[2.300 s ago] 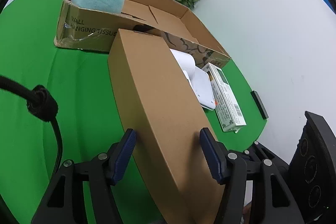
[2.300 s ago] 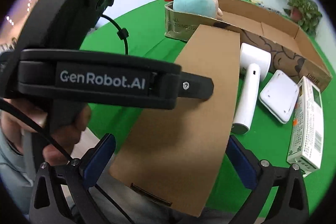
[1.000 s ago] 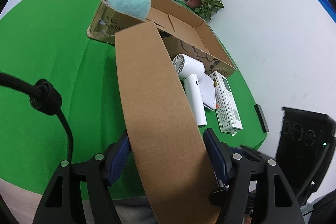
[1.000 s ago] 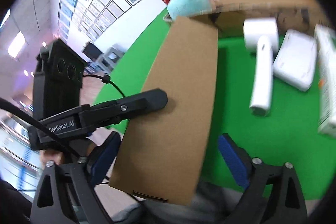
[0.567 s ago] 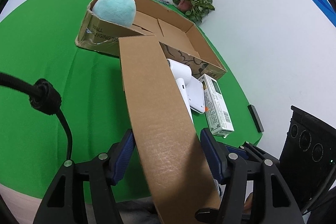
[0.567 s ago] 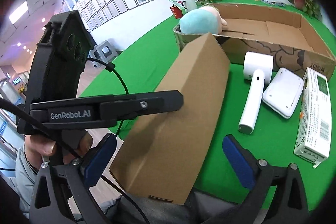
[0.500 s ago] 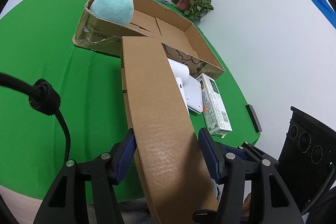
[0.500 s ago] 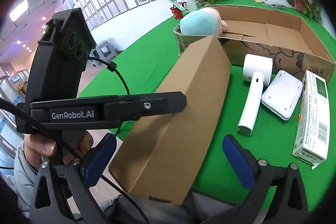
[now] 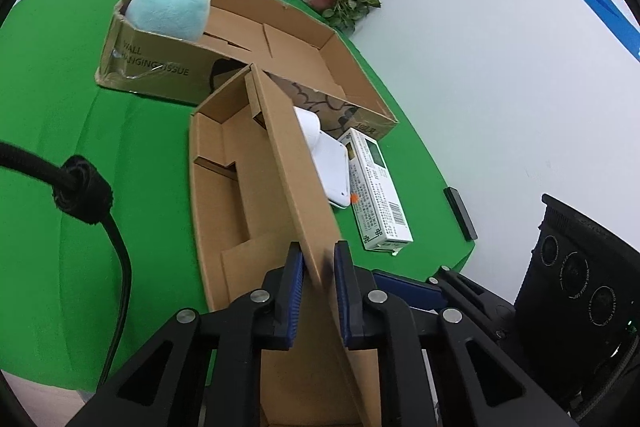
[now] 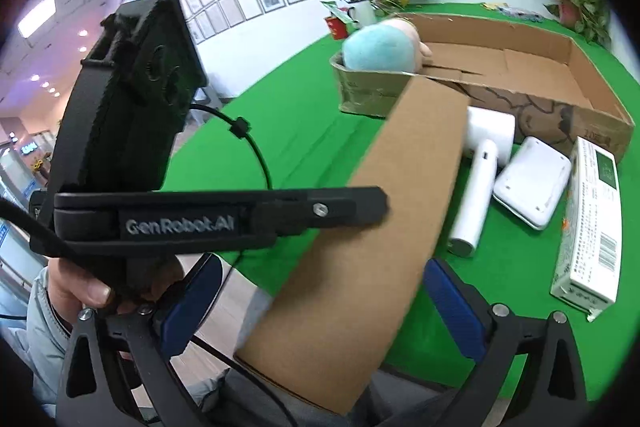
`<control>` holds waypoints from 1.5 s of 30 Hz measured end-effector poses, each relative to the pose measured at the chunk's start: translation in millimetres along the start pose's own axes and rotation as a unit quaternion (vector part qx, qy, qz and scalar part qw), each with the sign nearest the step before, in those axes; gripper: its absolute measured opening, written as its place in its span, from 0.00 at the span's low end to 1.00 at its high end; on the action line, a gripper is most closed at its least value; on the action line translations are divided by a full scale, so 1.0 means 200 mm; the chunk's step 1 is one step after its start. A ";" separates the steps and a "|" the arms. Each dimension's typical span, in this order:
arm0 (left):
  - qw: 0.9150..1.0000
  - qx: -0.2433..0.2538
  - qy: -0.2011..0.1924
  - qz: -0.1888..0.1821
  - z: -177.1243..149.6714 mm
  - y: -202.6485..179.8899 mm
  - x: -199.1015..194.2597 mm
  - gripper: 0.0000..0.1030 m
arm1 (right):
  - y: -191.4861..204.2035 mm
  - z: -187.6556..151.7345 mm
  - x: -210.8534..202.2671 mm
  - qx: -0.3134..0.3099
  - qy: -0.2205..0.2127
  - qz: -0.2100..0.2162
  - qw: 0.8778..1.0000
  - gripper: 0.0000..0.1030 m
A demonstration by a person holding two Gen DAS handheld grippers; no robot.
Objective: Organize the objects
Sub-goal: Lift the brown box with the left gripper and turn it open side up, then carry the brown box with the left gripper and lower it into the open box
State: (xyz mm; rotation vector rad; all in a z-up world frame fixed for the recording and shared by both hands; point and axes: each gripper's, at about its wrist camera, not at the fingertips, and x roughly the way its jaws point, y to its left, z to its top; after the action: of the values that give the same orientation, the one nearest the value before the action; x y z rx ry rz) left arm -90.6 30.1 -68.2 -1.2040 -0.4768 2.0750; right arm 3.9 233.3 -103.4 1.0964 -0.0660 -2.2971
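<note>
Left wrist view: our left gripper (image 9: pixel 318 277) pinches the raised lid (image 9: pixel 288 163) of the narrow cardboard box (image 9: pixel 224 187), which runs straight ahead of the fingers; plush toy (image 9: pixel 170 9) sits in the big carton (image 9: pixel 312 67) beyond. Right wrist view: our right gripper (image 10: pixel 320 307) is spread wide, the box's outer side between its fingers; hair dryer (image 10: pixel 478 183), white pad (image 10: pixel 532 181) and carton pack (image 10: pixel 592 223) ahead to the right.

Green bench (image 9: pixel 80 107); plain brown cardboard box (image 9: pixel 240 195); pale blue plush toy (image 9: pixel 172 7); white hair dryer (image 10: pixel 480 179); black grippers with blue pads (image 9: pixel 295 291).
</note>
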 end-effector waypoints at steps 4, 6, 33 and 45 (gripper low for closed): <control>1.000 0.015 0.008 -0.003 0.02 -0.05 0.04 0.12 | -0.01 0.00 -0.01 -0.001 -0.003 0.006 1.000 0.98; 1.000 0.022 0.010 0.000 0.02 -0.07 0.06 0.13 | -0.04 -0.02 -0.01 0.006 -0.003 -0.003 1.000 0.98; 0.993 -0.007 -0.005 0.115 -0.06 0.20 -0.07 0.50 | -0.20 0.00 0.12 0.039 0.025 -0.041 0.998 0.34; 0.988 0.004 0.021 0.156 -0.07 0.19 0.01 0.18 | -0.18 0.03 0.19 0.026 0.034 -0.070 0.997 0.32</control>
State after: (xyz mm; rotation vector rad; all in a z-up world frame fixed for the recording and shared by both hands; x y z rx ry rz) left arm -94.0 4.0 -99.1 -1.3858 -0.2720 2.3035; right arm -35.6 241.5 -135.6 1.2392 -0.0223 -2.3915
